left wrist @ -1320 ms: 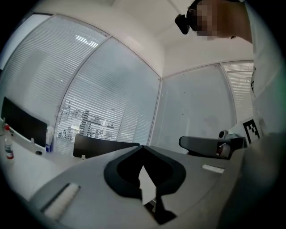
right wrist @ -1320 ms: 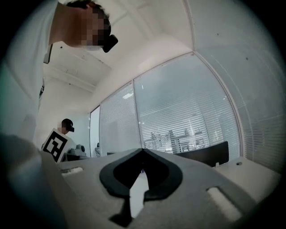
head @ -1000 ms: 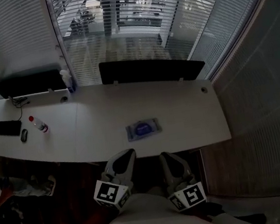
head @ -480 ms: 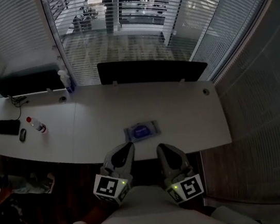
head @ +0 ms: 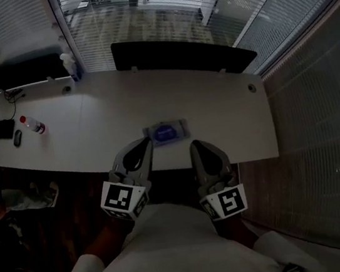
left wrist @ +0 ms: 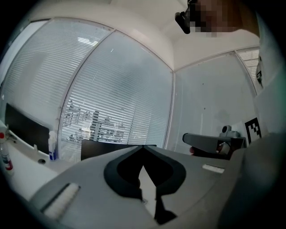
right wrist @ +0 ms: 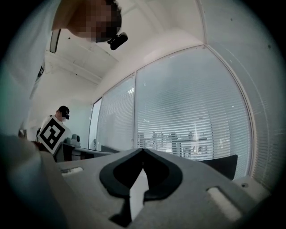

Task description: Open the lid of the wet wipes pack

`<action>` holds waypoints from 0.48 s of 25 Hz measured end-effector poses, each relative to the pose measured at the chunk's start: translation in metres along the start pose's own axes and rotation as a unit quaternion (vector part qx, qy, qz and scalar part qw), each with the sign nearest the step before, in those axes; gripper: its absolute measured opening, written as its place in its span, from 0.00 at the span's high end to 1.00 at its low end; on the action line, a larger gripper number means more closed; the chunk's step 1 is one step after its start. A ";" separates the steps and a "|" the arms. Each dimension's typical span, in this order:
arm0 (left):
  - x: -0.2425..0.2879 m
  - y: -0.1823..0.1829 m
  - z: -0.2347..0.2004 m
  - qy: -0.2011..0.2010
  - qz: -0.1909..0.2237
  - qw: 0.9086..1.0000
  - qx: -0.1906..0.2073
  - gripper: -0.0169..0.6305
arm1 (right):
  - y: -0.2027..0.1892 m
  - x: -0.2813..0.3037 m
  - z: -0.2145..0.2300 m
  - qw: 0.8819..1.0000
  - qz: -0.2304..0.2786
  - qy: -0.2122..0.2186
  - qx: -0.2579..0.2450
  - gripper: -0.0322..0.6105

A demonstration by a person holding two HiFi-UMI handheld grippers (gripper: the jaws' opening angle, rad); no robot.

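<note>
**Pack.** The wipes pack (head: 167, 132) lies flat on the desk (head: 109, 109), close to its near edge and roughly central to us. Its long axis runs left to right, along that edge. A darker patch in the middle of its top is most likely the lid. We cannot tell at this size which way it hinges, or whether it is sealed.

**Grippers.** The left gripper (head: 146, 142) and right gripper (head: 195, 144) are both held low in front of the body, on the near side of the desk edge, tips pointing toward the pack. Each gripper view shows its jaws meeting at the tip with nothing between them. Both views look up at the blinds and do not show the pack.

**Relation.** The pack lies ahead of both tips and between them. The left tip sits just beside the pack's left end. The right tip is a little further back from the right end. We judge the left the nearer, and no contact has been made.

**Finding.** The lid is not yet touched.
</note>
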State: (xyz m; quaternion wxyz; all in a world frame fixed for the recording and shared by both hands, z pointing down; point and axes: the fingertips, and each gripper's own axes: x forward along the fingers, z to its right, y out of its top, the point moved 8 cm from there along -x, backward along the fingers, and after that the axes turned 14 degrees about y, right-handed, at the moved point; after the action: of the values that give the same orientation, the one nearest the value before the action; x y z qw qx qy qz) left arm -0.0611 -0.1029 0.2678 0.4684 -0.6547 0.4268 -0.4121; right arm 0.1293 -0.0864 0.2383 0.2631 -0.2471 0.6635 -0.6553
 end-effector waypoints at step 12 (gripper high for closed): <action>0.047 -0.051 -0.033 0.045 -0.050 0.998 0.004 0.97 | -0.060 0.032 0.028 0.997 -0.078 0.022 -0.018 0.95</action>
State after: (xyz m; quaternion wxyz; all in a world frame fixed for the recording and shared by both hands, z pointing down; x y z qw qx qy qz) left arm -0.0695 -0.1462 0.3314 0.4297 -0.6542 0.4123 -0.4661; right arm 0.1233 -0.1295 0.2977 0.1920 -0.2883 0.6596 -0.6670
